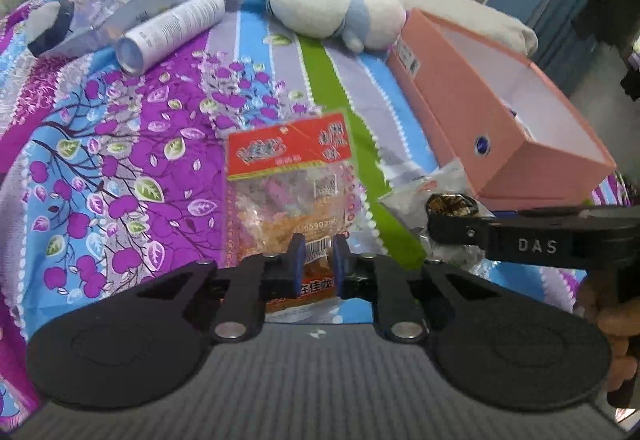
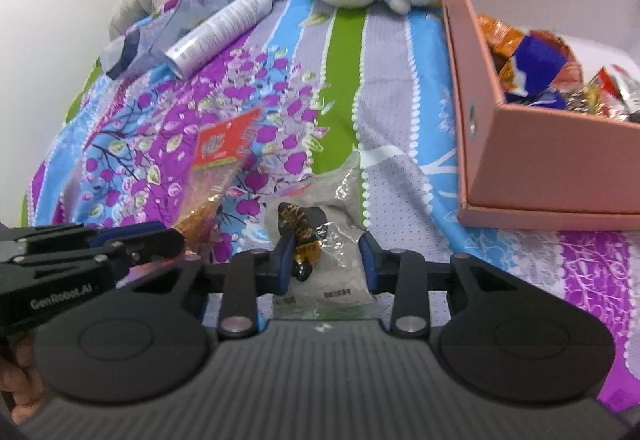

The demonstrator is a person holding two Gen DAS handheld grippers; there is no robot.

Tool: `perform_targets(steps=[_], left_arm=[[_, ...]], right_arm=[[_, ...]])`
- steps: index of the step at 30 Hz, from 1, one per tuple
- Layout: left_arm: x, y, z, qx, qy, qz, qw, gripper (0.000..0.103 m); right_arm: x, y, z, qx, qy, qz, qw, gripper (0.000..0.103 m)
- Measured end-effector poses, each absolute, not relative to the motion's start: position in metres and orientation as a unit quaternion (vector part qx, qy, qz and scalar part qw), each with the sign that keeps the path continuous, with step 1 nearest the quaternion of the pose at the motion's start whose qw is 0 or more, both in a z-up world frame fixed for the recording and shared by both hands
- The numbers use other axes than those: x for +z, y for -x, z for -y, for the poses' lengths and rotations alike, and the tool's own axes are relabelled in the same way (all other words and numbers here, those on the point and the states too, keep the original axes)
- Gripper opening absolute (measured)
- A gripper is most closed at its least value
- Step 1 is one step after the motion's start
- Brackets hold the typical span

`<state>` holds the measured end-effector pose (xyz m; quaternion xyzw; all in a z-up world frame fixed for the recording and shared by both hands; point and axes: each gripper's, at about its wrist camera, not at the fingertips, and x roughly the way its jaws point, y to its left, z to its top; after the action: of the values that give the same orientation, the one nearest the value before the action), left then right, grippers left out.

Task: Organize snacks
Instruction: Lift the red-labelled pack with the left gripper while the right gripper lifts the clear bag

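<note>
Left tongs (image 1: 316, 252) clamped on red-topped snack bag (image 1: 294, 176) over bedspread (image 1: 120, 144); right tongs (image 2: 326, 260) pinch clear packet (image 2: 320, 240), near pink box (image 2: 560, 160).

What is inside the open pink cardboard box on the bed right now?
The pink cardboard box holds a heap of wrapped snacks: an orange foil packet, a dark blue wrapper, and red and gold ones. Whatever lies beneath the heap, and the box floor, is covered.
</note>
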<state>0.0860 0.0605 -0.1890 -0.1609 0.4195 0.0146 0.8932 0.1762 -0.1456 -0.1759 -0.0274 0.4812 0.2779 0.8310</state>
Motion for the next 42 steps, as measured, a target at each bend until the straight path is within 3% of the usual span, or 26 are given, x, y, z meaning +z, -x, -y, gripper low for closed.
perform_targets(steps=[13,19,30,31,33,34,35,42], left_arm=[[-0.136,-0.078,-0.049,0.02,0.189,-0.361,0.913,0.001],[-0.112,-0.087,-0.034,0.0,0.186,-0.334,0.924,0.0],[-0.167,-0.093,-0.045,-0.006,0.215,-0.399,0.892,0.004],[-0.173,-0.094,-0.047,-0.008,0.212,-0.412,0.886,0.013],[-0.186,-0.094,-0.053,-0.013,0.216,-0.428,0.878,0.051],[-0.191,-0.094,-0.054,-0.007,0.213,-0.433,0.876,0.082],[-0.196,-0.093,-0.055,-0.001,0.204,-0.431,0.879,0.094],[-0.225,-0.106,-0.057,-0.013,0.153,-0.466,0.871,0.1]], right_arm=[[-0.122,-0.16,0.182,0.255,-0.01,-0.428,0.867,0.037],[-0.105,-0.156,0.197,0.248,-0.024,-0.41,0.877,0.037],[-0.153,-0.145,0.2,0.253,-0.013,-0.472,0.844,0.037],[-0.157,-0.144,0.199,0.253,-0.012,-0.477,0.842,0.037],[-0.165,-0.143,0.198,0.252,-0.011,-0.486,0.837,0.037],[-0.168,-0.143,0.198,0.252,-0.012,-0.49,0.834,0.037],[-0.169,-0.143,0.198,0.252,-0.012,-0.492,0.833,0.037],[-0.177,-0.151,0.206,0.23,-0.022,-0.498,0.836,0.037]])
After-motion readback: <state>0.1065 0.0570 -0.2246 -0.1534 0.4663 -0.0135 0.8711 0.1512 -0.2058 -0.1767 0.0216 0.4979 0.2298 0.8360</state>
